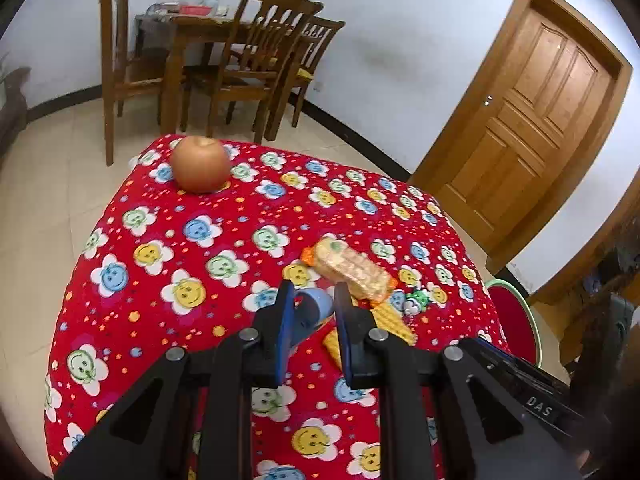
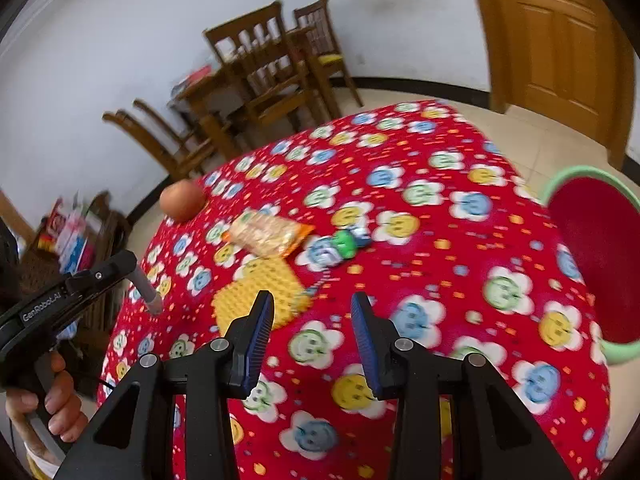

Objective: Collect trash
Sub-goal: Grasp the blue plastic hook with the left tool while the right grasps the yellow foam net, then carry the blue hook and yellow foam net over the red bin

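My left gripper (image 1: 311, 294) is shut on a small grey-blue tube (image 1: 316, 308) and holds it above the red flowered tablecloth (image 1: 168, 240); the tube also shows in the right wrist view (image 2: 147, 289). A clear cracker packet with orange ends (image 1: 352, 270) (image 2: 266, 234), a yellow dotted wrapper (image 1: 394, 320) (image 2: 260, 294) and a green and silver candy wrapper (image 1: 416, 302) (image 2: 344, 243) lie on the cloth. My right gripper (image 2: 313, 308) is open and empty above the cloth, just right of the yellow wrapper.
An apple (image 1: 200, 164) (image 2: 182, 200) sits at the table's far corner. A red bin with a green rim (image 2: 600, 256) (image 1: 512, 316) stands beside the table's right edge. Wooden chairs and a dining table (image 1: 224, 60) stand by the wall; a wooden door (image 1: 532, 112) is at the right.
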`<state>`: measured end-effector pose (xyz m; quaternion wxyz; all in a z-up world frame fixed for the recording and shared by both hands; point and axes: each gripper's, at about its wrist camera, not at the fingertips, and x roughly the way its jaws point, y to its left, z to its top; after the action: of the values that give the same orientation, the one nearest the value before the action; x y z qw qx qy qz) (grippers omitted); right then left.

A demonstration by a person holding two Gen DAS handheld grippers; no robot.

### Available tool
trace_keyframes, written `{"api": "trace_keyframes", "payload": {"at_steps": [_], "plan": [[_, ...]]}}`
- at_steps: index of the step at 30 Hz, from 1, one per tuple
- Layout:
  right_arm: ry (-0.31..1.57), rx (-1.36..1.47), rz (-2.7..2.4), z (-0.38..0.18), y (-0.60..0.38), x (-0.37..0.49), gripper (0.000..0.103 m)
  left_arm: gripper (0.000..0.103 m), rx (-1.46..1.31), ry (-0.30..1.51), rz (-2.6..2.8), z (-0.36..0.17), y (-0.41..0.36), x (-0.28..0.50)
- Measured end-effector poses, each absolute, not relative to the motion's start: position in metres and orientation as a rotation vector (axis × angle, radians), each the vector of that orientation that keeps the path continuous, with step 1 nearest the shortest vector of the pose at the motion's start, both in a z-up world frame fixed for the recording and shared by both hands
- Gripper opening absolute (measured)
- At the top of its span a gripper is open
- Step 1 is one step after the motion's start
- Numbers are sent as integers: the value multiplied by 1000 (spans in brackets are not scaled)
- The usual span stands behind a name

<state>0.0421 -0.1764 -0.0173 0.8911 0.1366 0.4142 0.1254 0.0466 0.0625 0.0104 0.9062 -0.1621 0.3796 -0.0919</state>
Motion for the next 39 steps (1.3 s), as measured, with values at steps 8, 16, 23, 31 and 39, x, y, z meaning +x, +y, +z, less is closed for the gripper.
{"api": "trace_keyframes", "payload": {"at_steps": [8,16,23,31,39], "plan": [[921,148,361,-27,-132,70,41,19,-335,809,-126,-1,81,46],[984,66,393,-46,-115,101,41,19,-353,839,-113,-14,89,50],[1005,35,398,-57,-112,116,39,19,-349,852,-116,-17,86,51],[941,-17,398,-47,-103,109,11,19,-341,851,-123,-13,80,50],[850,90,433,-10,-122,92,10,19,-329,833,-143,-3,72,45]]}}
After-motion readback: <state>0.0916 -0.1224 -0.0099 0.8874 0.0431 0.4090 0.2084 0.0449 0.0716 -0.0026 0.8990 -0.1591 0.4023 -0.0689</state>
